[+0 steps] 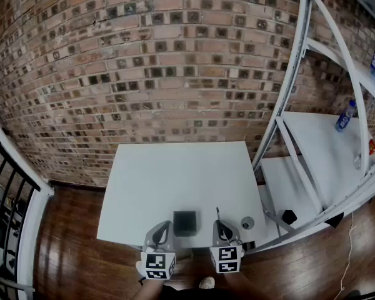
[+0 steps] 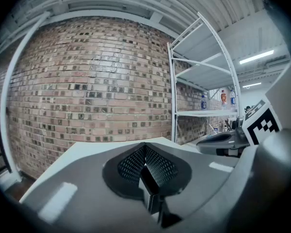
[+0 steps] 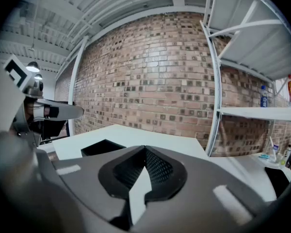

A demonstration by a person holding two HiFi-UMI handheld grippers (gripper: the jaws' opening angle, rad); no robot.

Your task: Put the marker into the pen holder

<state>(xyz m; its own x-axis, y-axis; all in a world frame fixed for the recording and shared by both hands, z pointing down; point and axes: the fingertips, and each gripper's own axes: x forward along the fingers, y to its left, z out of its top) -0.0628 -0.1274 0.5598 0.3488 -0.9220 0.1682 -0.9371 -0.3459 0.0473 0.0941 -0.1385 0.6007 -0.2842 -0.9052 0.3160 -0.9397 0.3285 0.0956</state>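
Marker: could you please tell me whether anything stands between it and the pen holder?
Nothing visible does: only bare white table lies between the marker and the pen holder at its left.

The person (image 1: 175,290) is cut off at the near edge. The thin dark marker (image 1: 217,214) and the round grey thing (image 1: 247,222) on its right are too small to make out well
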